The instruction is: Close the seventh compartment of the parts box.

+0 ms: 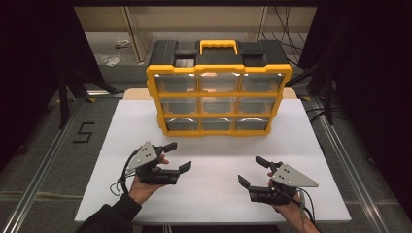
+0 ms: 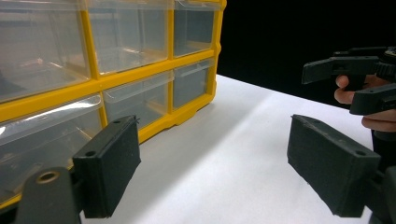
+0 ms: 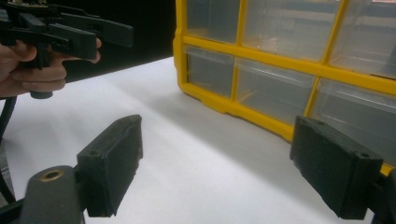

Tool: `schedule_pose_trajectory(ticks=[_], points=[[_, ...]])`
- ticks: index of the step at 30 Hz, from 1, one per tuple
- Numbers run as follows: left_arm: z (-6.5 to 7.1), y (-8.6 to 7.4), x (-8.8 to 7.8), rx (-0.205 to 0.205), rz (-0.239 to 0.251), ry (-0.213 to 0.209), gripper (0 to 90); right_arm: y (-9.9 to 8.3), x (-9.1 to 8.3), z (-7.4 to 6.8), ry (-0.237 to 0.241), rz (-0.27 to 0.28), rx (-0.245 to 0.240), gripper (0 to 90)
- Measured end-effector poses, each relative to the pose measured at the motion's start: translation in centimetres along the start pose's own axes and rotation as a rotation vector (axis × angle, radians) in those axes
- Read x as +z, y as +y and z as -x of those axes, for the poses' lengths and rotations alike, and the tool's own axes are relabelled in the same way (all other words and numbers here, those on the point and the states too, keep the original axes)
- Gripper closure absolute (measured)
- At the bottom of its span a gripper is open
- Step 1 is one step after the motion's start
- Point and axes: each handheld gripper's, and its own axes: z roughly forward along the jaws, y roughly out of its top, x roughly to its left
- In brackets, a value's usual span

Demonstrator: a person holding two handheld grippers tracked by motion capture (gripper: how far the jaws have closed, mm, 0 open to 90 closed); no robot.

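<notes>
A yellow and black organizer case with clear drawers in three rows stands upright at the back of the white table. All its drawers look closed. My left gripper is open in front of the case's left side, nothing between its jaws. My right gripper is open too, in front of the case's right side, also empty. In the left gripper view the case fills the left, and the right gripper shows at the far right. The right gripper view has the case at right and the left gripper at upper left.
The white table top lies bare between the grippers and the case. Around the table are a grey floor, metal rails and dark stands. A "5" mark is on the floor at left.
</notes>
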Motion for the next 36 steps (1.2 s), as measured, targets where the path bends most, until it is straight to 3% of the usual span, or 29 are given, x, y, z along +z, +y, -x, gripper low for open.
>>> schedule_pose_trajectory(ticks=[16,36], points=[[0.3,-0.3,-1.1,0.000,0.004,0.009,16.6,0.0,-0.1,0.0,-0.003,0.005,0.001,18.1],[0.6,-0.5,-1.1,0.003,-0.001,-0.001,16.5,0.0,-0.2,0.0,-0.004,0.008,0.003,18.0]])
